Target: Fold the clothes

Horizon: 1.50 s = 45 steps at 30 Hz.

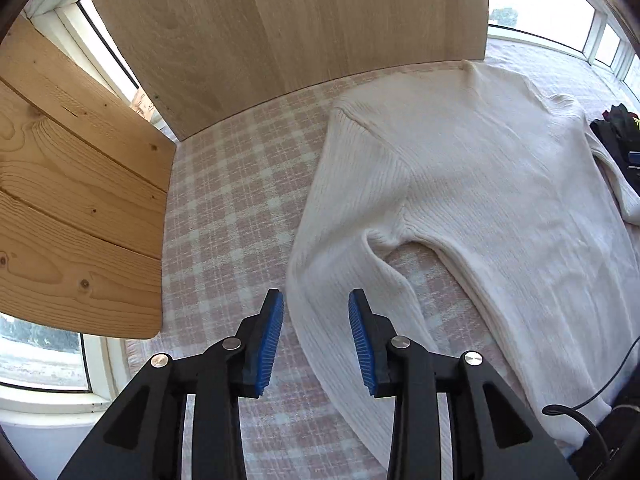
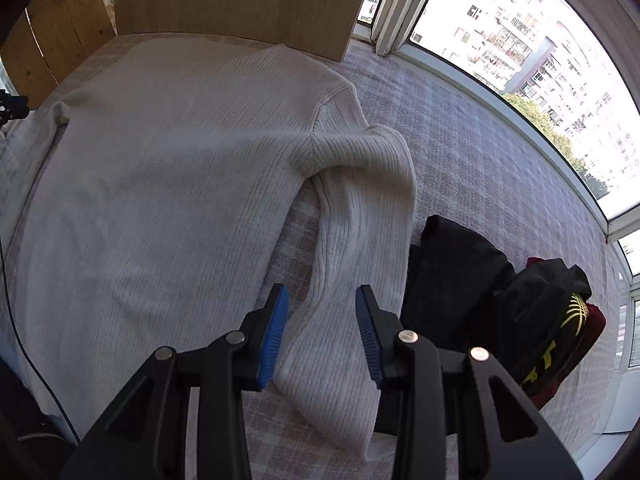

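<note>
The left gripper (image 1: 316, 336) hangs with its blue-padded fingers (image 1: 269, 344) spread wide, holding nothing; the gap between them frames the lower run of a white sleeve (image 1: 320, 264) lying on the checked cover (image 1: 224, 200). Whether the pads touch the cloth cannot be told. The right gripper (image 2: 322, 332) is likewise spread wide and empty, its fingers (image 2: 272, 336) standing either side of the other sleeve (image 2: 352, 240), whose cuff end lies close below the camera.

The sweater (image 1: 500, 184), white and rib-knit, lies spread flat on the cover, body broad and smooth, both sleeves angled down alongside the body with a strip of cover showing between each sleeve and the body. In the right view the sweater (image 2: 160, 168) fills the middle of the bed, its right sleeve bent at the shoulder with a small fold at the armpit.

Just beside the right sleeve sits a pile of dark clothes (image 2: 480, 280), black with some maroon and a yellow print; the nearest dark piece touches or slips under the sleeve's edge. A thin dark cable (image 2: 16, 320) runs along the left edge of the sweater.

Farther off, a pale wooden board (image 1: 288, 20) stands upright at the far edge of the cover, the sweater's upper edge reaching close to it. A knotty pine panel (image 1: 80, 200) stands at the left. Beyond are windows (image 2: 520, 40) with apartment blocks and trees outside.
</note>
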Each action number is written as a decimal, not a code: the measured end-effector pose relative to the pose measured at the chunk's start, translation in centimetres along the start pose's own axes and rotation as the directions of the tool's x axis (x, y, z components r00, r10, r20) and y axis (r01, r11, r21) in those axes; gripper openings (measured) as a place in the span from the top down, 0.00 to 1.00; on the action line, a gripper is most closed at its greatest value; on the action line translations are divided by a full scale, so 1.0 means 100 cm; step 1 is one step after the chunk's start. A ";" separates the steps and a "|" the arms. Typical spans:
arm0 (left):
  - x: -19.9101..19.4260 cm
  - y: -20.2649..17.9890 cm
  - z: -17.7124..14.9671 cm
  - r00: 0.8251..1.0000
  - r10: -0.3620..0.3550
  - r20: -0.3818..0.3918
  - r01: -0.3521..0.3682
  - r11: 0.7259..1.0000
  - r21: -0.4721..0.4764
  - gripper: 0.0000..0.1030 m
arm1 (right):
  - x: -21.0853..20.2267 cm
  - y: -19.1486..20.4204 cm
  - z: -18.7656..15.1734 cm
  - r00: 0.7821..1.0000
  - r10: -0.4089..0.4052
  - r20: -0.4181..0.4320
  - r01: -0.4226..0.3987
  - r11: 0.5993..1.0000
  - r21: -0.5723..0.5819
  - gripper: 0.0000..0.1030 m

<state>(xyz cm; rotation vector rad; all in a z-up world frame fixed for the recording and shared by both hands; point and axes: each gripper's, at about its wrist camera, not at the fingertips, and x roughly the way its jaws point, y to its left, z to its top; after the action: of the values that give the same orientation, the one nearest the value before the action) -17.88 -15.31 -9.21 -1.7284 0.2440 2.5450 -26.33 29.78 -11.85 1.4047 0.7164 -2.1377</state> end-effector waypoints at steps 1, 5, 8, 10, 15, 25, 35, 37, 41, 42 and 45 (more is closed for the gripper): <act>-0.008 -0.018 -0.012 0.999 -0.044 -0.002 0.044 0.999 0.023 0.65 | -0.008 0.005 -0.014 1.000 0.011 0.000 -0.011 1.000 0.009 0.66; 0.000 -0.082 -0.043 0.981 -0.186 -0.054 0.192 0.972 0.133 0.65 | -0.026 0.032 -0.074 0.998 0.062 -0.016 -0.061 0.997 0.047 0.66; 0.003 -0.113 -0.074 0.955 -0.277 -0.103 0.290 0.945 0.150 0.65 | -0.032 0.061 -0.107 0.995 0.097 -0.035 -0.095 0.994 0.046 0.66; 0.003 -0.132 -0.092 0.946 -0.293 -0.137 0.312 0.938 0.152 0.65 | -0.039 0.087 -0.115 0.988 0.151 -0.026 -0.151 0.988 -0.011 0.66; 0.001 -0.148 -0.111 0.956 -0.263 -0.132 0.278 0.954 0.112 0.65 | -0.058 0.170 -0.112 0.962 0.274 -0.005 -0.265 0.926 -0.269 0.66; -0.022 -0.108 -0.150 0.977 -0.205 -0.054 0.205 0.979 0.009 0.65 | -0.060 0.311 -0.107 0.936 0.351 -0.038 -0.317 0.787 -0.530 0.66; -0.030 -0.081 -0.167 0.982 -0.187 0.019 0.187 0.982 -0.002 0.65 | -0.023 0.317 -0.095 0.950 0.269 -0.161 -0.312 0.853 -0.417 0.67; -0.029 -0.077 -0.167 0.981 -0.193 0.028 0.193 0.981 -0.001 0.65 | -0.021 0.310 -0.090 0.924 0.334 -0.187 -0.380 0.855 -0.352 0.84; -0.027 -0.069 -0.169 0.978 -0.204 0.036 0.204 0.979 0.001 0.64 | -0.010 0.288 -0.078 0.867 0.441 -0.232 -0.486 0.852 -0.194 0.86; -0.027 -0.067 -0.169 0.978 -0.207 0.037 0.207 0.978 0.001 0.64 | -0.007 0.283 -0.076 0.854 0.463 -0.239 -0.504 0.849 -0.160 0.89; -0.024 -0.065 -0.169 0.975 -0.217 0.036 0.217 0.976 0.007 0.64 | -0.012 0.279 -0.076 0.870 0.440 -0.224 -0.479 0.861 -0.168 0.89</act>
<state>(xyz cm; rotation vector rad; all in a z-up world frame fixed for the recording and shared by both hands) -0.53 -11.53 -13.72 -1.6069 0.0534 2.4149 -2.78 14.03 -17.87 1.4805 0.5832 -1.5287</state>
